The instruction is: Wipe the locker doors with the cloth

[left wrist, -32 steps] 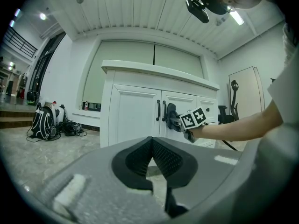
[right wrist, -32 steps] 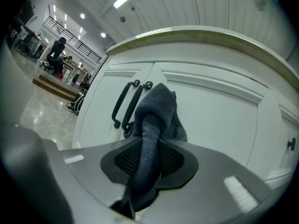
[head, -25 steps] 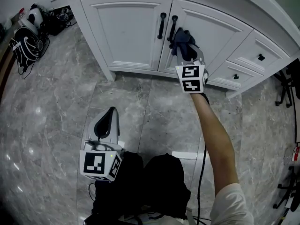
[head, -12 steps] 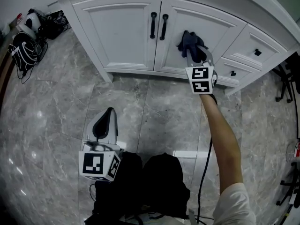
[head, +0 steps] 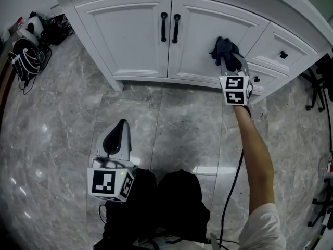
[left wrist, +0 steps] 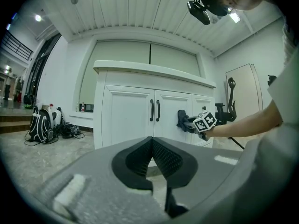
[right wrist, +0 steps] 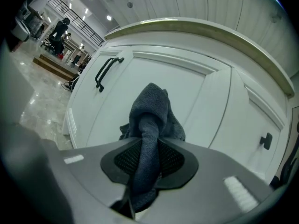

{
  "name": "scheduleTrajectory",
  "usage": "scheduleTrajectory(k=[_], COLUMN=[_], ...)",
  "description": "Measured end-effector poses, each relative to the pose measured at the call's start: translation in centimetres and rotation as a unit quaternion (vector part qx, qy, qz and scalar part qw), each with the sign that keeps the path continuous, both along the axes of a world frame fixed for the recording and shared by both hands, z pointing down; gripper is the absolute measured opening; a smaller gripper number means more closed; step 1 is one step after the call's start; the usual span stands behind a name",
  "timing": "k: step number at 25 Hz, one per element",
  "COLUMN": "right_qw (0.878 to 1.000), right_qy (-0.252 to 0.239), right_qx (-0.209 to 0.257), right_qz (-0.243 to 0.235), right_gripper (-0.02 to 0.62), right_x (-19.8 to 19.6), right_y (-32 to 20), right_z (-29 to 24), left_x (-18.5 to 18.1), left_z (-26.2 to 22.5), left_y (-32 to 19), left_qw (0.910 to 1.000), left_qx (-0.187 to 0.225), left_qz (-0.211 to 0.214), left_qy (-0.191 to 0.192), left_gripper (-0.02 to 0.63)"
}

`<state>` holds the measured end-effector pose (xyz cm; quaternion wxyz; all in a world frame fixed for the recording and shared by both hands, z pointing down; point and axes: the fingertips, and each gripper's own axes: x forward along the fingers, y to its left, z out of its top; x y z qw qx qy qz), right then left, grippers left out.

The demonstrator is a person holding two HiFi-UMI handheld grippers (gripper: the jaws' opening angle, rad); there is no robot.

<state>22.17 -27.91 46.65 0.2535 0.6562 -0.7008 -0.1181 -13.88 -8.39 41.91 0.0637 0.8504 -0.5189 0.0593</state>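
Observation:
A dark blue-grey cloth [right wrist: 150,125] is pinched between the jaws of my right gripper [right wrist: 148,160], which is shut on it. In the head view the cloth [head: 223,50] presses against the right white cabinet door [head: 208,40], near that door's right edge. My right gripper [head: 229,61] sits just below the cloth. The left door [head: 127,35] and both black handles [head: 169,27] lie to its left. My left gripper [head: 118,137] hangs low over the floor, away from the cabinet, shut with nothing in it [left wrist: 152,146]. The left gripper view shows the cloth [left wrist: 184,121] on the door.
White drawers with black knobs [head: 283,54] stand right of the doors. Bags and cables [head: 28,46] lie on the grey marble floor [head: 171,129] at the far left. A black chair base [head: 320,87] stands at the right. The person's dark legs [head: 171,207] are below.
My right gripper has slid the cloth rightward across the right door, from beside the handles to near the door's right edge. The left gripper has stayed still.

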Motion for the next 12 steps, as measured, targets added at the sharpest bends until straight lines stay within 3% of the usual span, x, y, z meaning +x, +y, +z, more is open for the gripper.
scheduleTrajectory(k=[12], right_qw=[1.0], right_qy=[-0.007], right_qx=[-0.004], right_qz=[0.013], right_gripper=[0.087], right_x=[1.5], right_y=[0.5], right_z=[2.0], left_x=[0.6], left_z=[1.0], left_y=[-0.1], left_qw=[0.9999], left_qx=[-0.009], left_qz=[0.005], left_qy=[-0.004], left_gripper=[0.002])
